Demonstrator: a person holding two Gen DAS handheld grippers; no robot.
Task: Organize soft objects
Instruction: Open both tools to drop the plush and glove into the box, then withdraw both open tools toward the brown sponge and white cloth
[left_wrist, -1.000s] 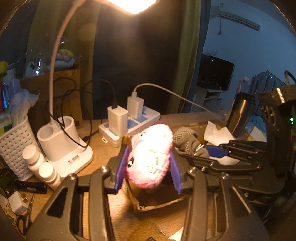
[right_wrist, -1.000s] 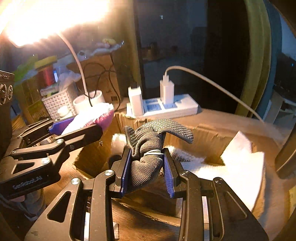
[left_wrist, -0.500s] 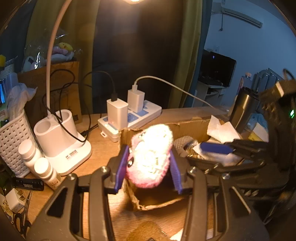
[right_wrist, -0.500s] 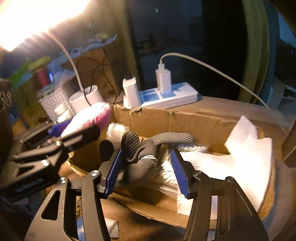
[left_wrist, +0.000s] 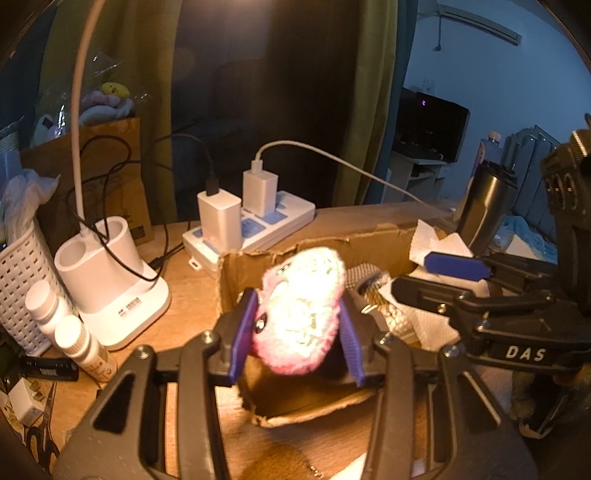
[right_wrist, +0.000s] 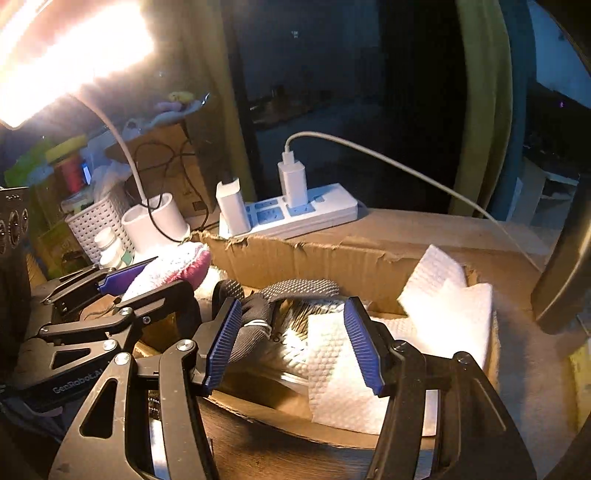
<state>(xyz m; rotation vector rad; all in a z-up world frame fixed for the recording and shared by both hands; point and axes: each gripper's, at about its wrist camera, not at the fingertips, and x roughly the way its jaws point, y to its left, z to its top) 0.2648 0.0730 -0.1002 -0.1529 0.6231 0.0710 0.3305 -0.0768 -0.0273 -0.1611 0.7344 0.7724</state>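
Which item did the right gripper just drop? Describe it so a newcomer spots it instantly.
Find the torn cardboard box in front of the white power strip. Inside, at its left end, lies the dark knit glove, against the open right gripper's left finger. Unlike the white paper towels beside it and the pink plush the left gripper holds, it is grey-black with a dotted grip texture.

Dim room, lit warm from one lamp head (right_wrist: 70, 55) overhead, blown out to white glare at upper left in the right wrist view. Hot spot on the plush toy (left_wrist: 301, 310), fur washed pale and slightly blurred. Deep shadow behind the curtains (left_wrist: 365, 99); cool blue on the far wall (left_wrist: 491, 74). Strong fisheye bending, black vignette at corners.
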